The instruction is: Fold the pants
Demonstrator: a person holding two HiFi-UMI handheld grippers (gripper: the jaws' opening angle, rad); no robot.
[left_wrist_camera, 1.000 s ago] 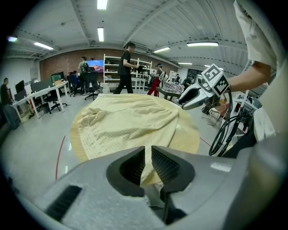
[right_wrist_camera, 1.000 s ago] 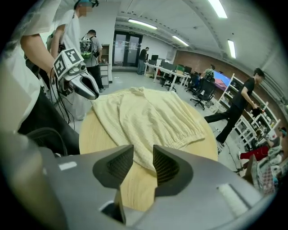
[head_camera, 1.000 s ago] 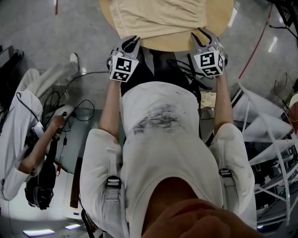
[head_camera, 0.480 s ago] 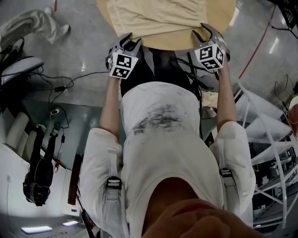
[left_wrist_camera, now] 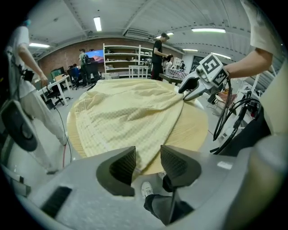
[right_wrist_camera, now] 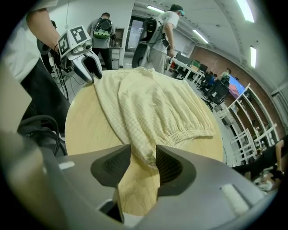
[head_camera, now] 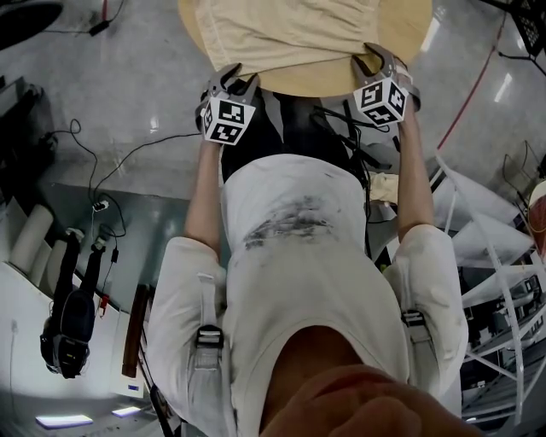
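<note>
Pale yellow pants (head_camera: 290, 30) lie spread on a round wooden table (head_camera: 401, 26). My left gripper (head_camera: 236, 77) is at the table's near edge by the cloth's left corner. In the left gripper view its jaws (left_wrist_camera: 147, 152) have just been opening and stand apart. The pants' (left_wrist_camera: 130, 112) hanging corner shows between them, unpressed. My right gripper (head_camera: 375, 58) is at the right corner. Its jaws (right_wrist_camera: 143, 152) have just been closing a little. They are still open around the tip of the pants (right_wrist_camera: 153, 103), with bare table (right_wrist_camera: 85, 121) beside it.
Cables (head_camera: 111, 162) run over the grey floor on the left, near a dark bag (head_camera: 64, 333). White frames (head_camera: 495, 230) stand on the right. Beyond the table are several people (right_wrist_camera: 157, 31), desks and shelves (left_wrist_camera: 121, 58).
Both grippers have shifted slightly toward the table's edge. The left one's jaws have spread. A person in white at the left has left the head view.
</note>
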